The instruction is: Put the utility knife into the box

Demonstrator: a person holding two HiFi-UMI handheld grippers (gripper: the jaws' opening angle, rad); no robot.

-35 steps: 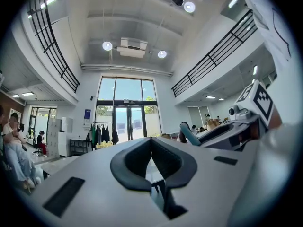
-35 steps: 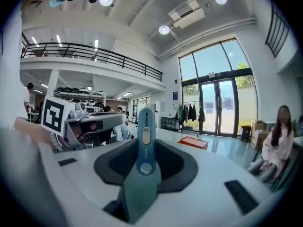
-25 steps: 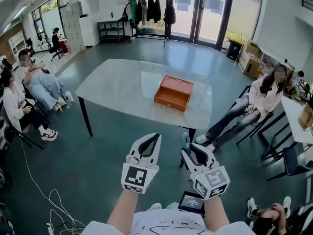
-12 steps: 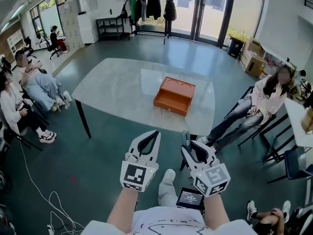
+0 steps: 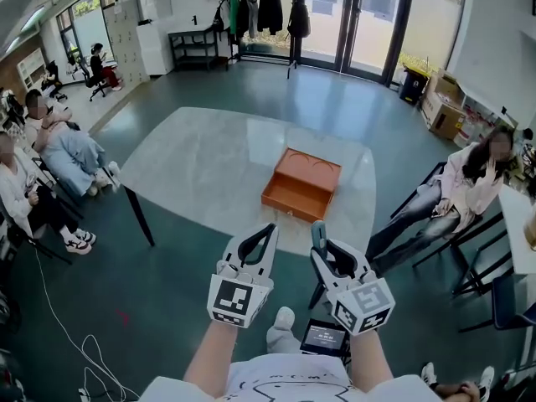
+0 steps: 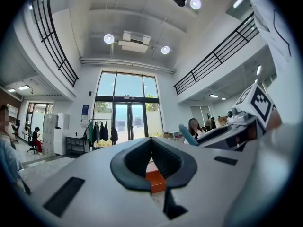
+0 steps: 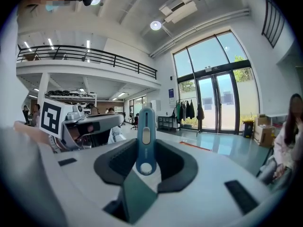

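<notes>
while the right gripper [image 5: 331, 260] pinches the knife [image 7: 145, 136] between its jaws, the left gripper [image 5: 255, 245] hangs beside it with jaws pressed together on nothing. the open orange box [image 5: 291, 201] sits on the table [image 5: 193, 157] ahead, well apart from both.

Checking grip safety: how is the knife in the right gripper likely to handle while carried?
The knife looks slim and rigid, so it is probably light and unbending. The right gripper pinches only its lower end, so it might pivot. Its smooth sides could slip.
</notes>
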